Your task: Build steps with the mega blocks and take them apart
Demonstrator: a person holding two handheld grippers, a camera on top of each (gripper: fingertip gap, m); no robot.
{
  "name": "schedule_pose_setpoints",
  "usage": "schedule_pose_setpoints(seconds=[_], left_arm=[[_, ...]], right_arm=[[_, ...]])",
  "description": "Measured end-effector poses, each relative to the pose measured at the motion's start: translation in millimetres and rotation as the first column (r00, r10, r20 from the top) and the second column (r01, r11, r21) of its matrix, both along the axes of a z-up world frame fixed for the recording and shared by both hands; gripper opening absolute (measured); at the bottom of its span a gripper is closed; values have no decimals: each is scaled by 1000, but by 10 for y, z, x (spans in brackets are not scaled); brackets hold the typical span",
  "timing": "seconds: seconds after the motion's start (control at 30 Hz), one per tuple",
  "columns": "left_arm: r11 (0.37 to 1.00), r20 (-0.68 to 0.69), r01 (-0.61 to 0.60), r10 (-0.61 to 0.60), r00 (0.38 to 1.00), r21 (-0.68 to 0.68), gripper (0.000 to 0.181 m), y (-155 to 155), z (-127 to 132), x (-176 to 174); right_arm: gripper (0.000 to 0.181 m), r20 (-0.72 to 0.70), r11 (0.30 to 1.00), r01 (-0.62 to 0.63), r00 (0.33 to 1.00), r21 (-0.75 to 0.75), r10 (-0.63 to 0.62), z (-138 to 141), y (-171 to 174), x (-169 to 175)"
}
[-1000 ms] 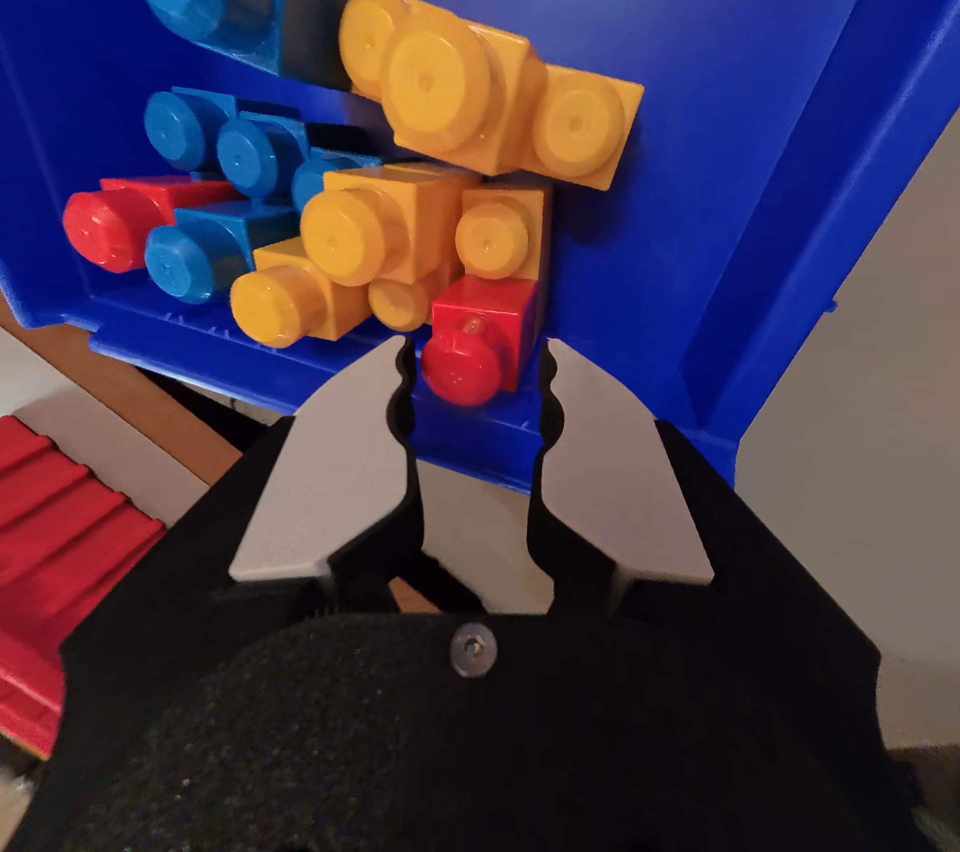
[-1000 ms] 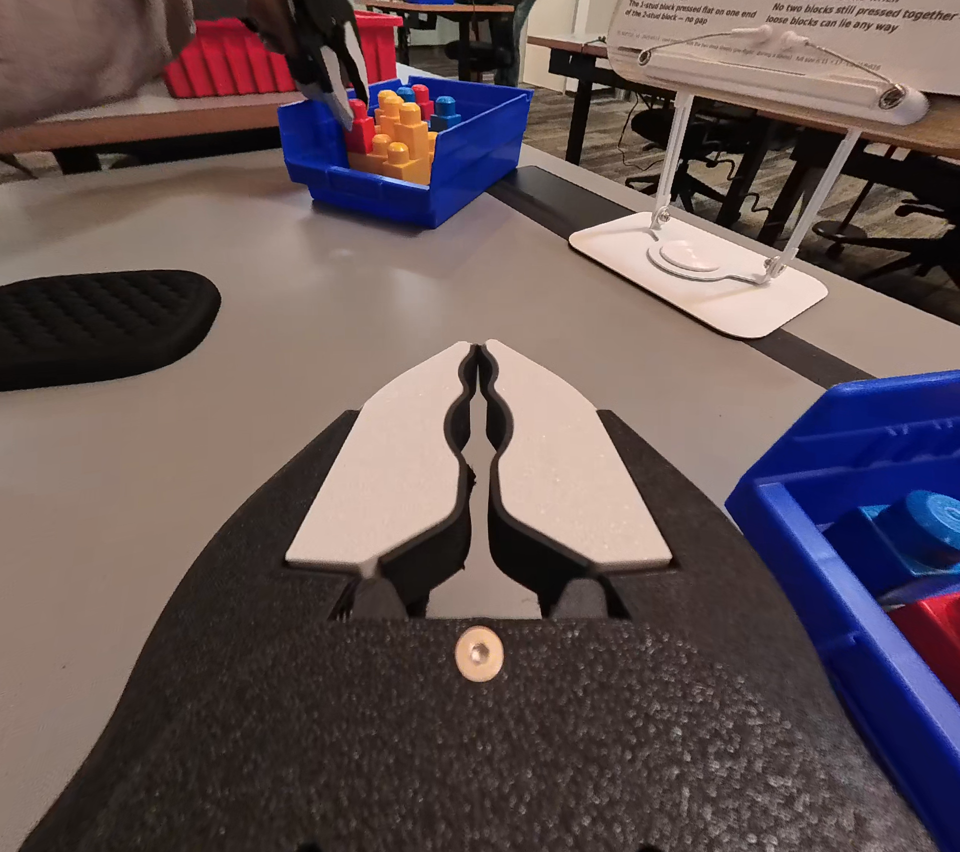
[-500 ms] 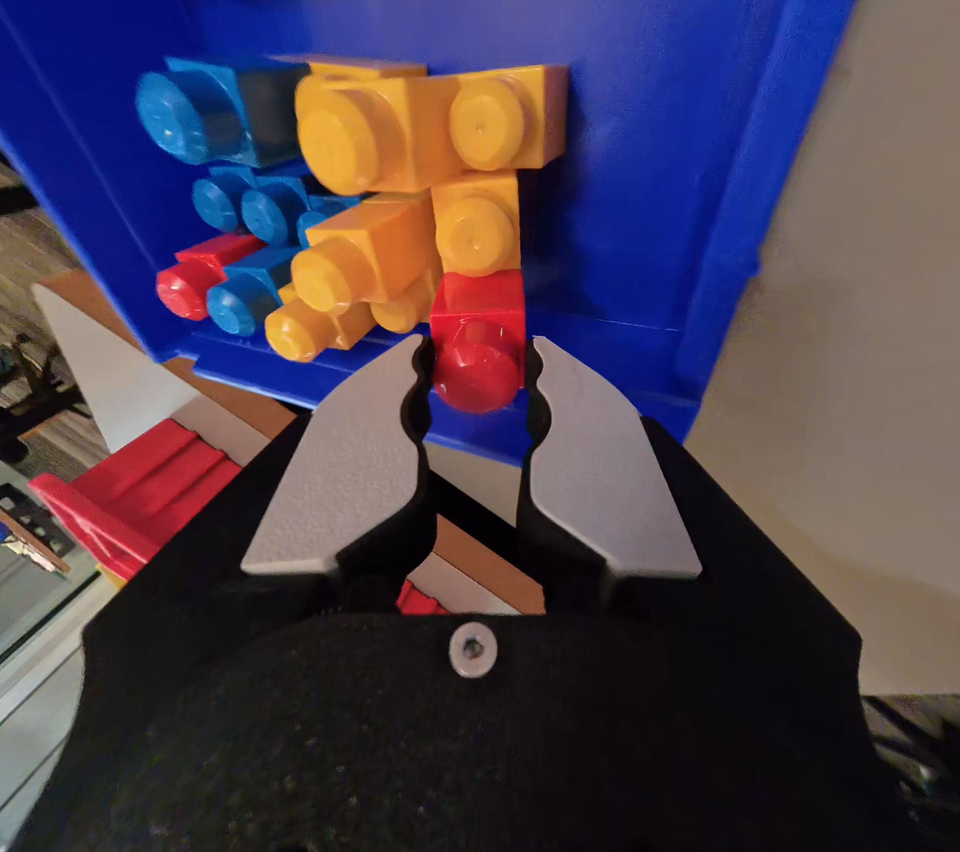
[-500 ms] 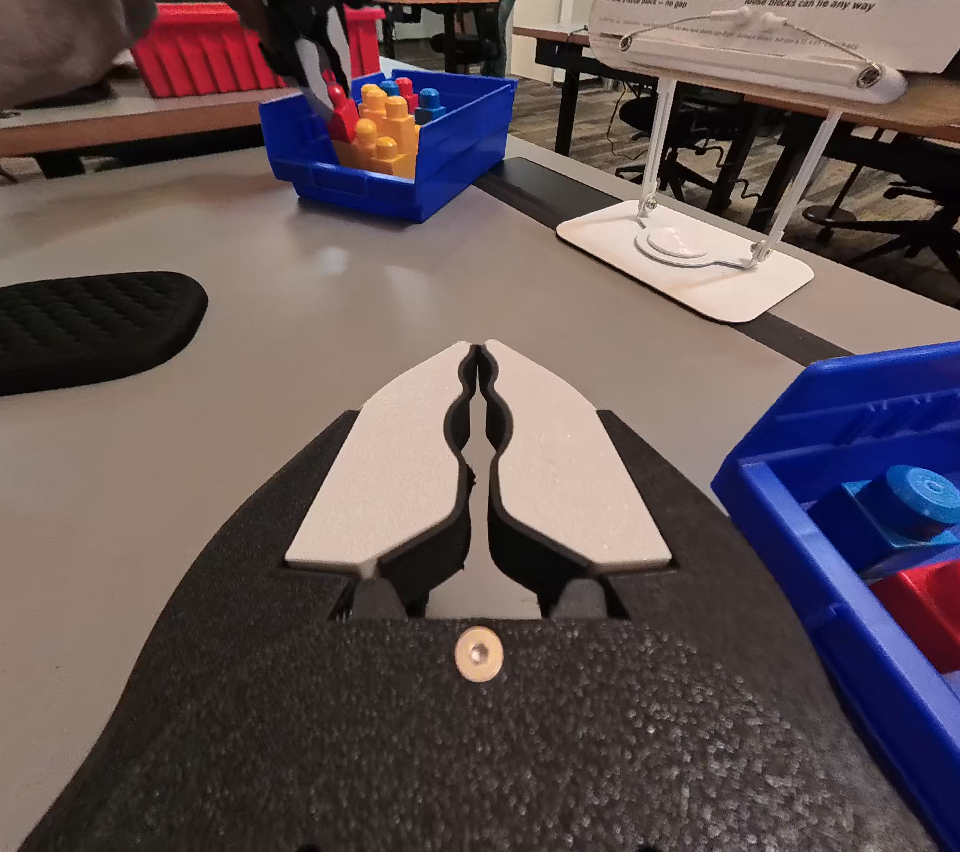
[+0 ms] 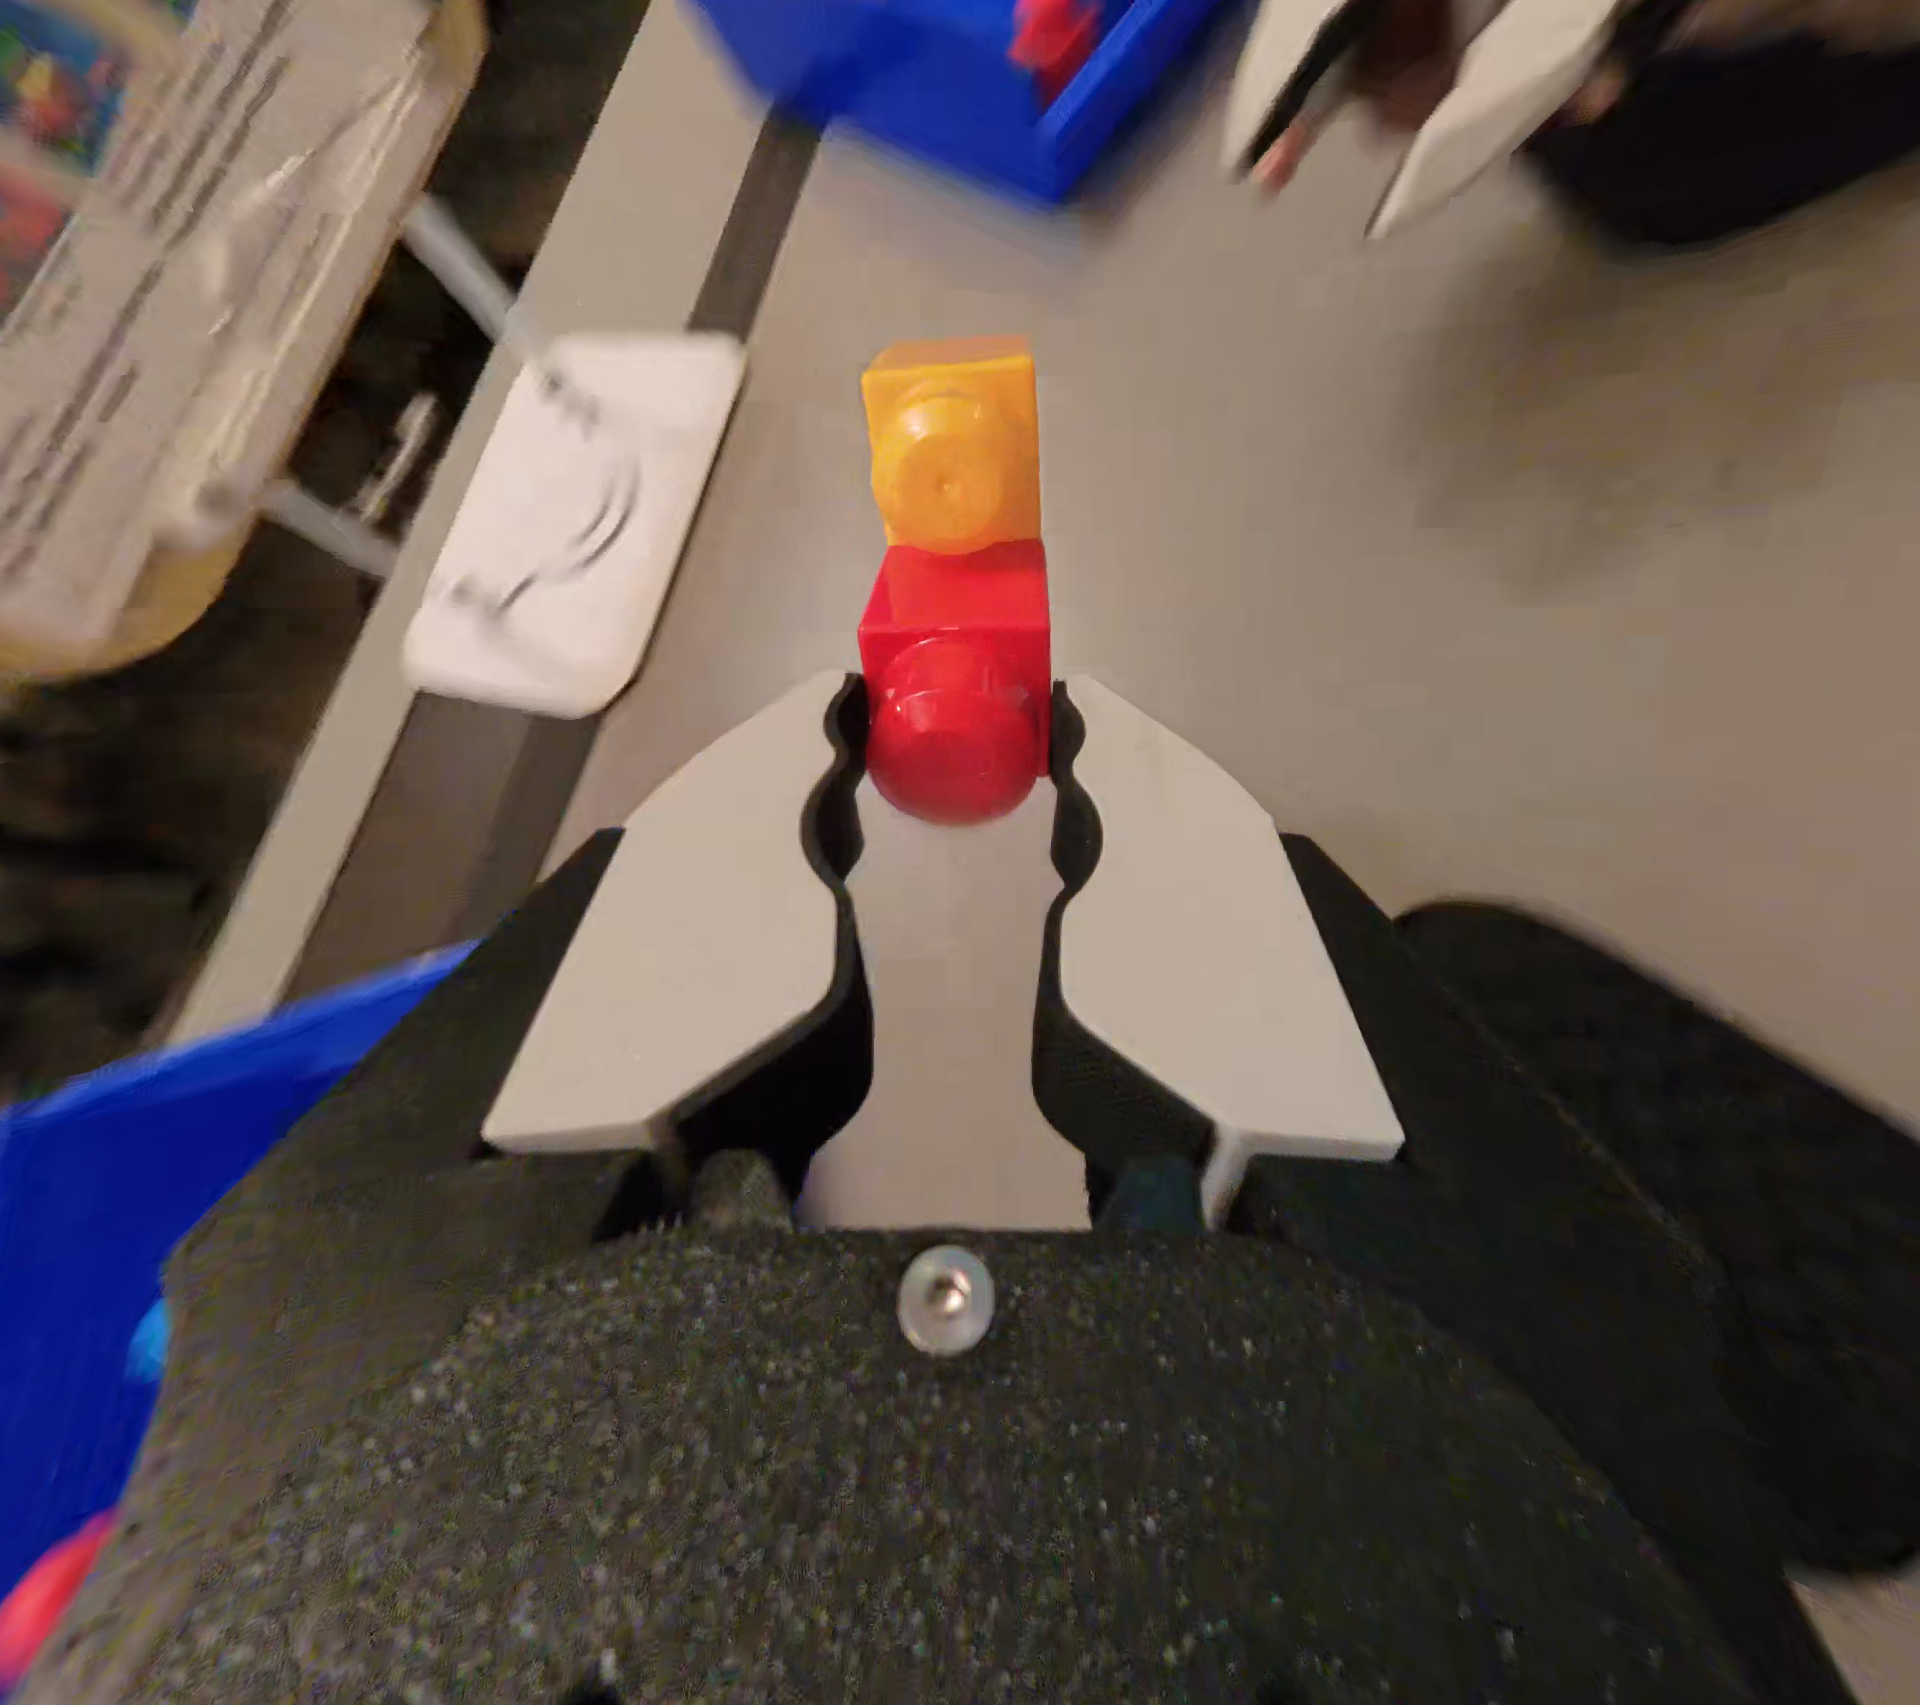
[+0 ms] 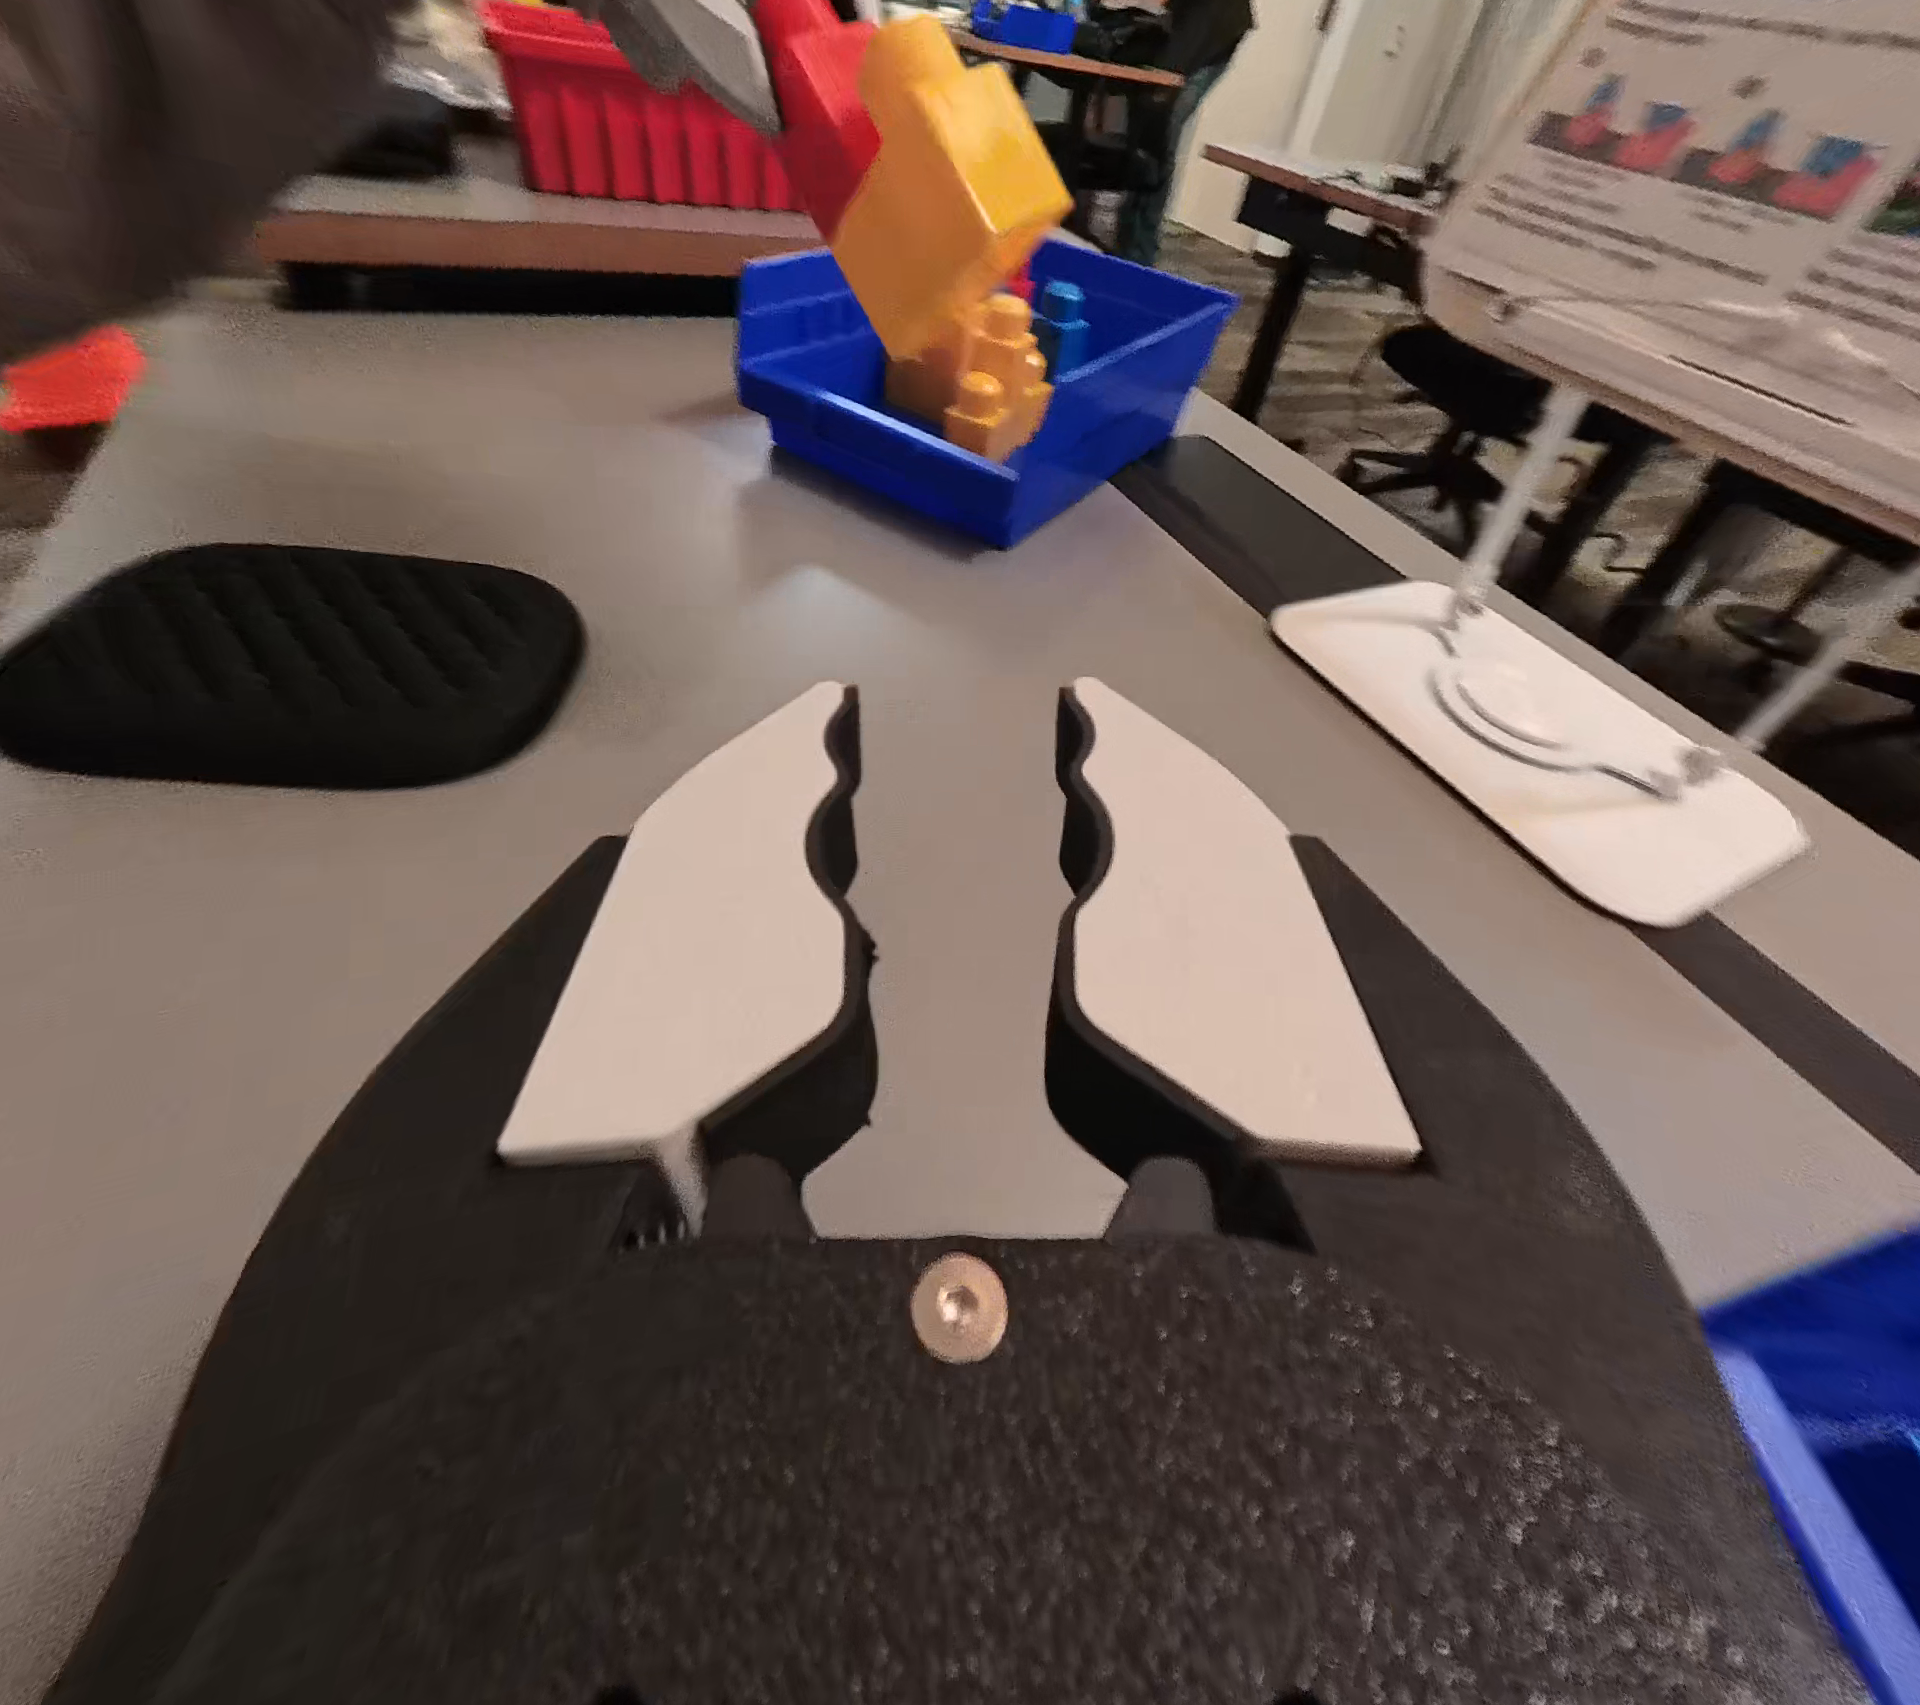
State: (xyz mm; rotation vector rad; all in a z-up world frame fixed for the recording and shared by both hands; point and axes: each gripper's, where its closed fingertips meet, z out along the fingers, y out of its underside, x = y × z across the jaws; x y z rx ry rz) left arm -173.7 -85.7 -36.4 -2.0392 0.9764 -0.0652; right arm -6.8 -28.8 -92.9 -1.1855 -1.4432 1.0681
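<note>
We are in an office-like lab: grey worktop (image 6: 416,450), blue parts bin (image 6: 1101,450) at twelve o'clock, instruction poster on a white stand (image 6: 1538,751) at two, desks and office chairs (image 6: 1475,398) beyond.

Grey table (image 6: 364,450), dark office chairs (image 6: 1475,398) behind.

1. Motion blur smears the far blue bin (image 5: 935,45) at 12 o'clock in the left wrist view; its blocks show as colour blobs only.
2. The instruction board (image 5: 156,149) at 10 o'clock is cut off and unreadable.
3. At 4 o'clock in the right wrist view, a near blue bin (image 6: 1829,1468) is cropped.
4. The red block (image 6: 821,86) sits partly behind the left gripper (image 6: 769,3).
</note>
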Motion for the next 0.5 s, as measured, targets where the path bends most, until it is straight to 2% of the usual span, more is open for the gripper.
schedule_pose_setpoints(seconds=[0.13, 0.23, 0.33, 0.4, 0.5], left_arm=[[979, 241, 187, -201, 949, 79, 34, -55, -72, 857], [954, 378, 275, -301, 875, 122, 33, -109, -136, 1262], [935, 455, 332, -351, 819, 124, 34, -133, -237, 1491], [932, 457, 345, -357, 815, 111, 34, -114, -330, 1557], [930, 479, 352, -357, 802, 103, 34, -97, -394, 1597]], right_arm=[[56, -51, 967, -204, 979, -153, 198, 139, -350, -51], [64, -122, 941, -283, 957, -187, 264, 248, -449, 17], [55, -136, 936, -305, 949, -174, 284, 272, -492, 85], [40, -154, 931, -327, 940, -161, 303, 287, -519, 137], [37, -150, 927, -340, 936, -158, 317, 252, -524, 191]])
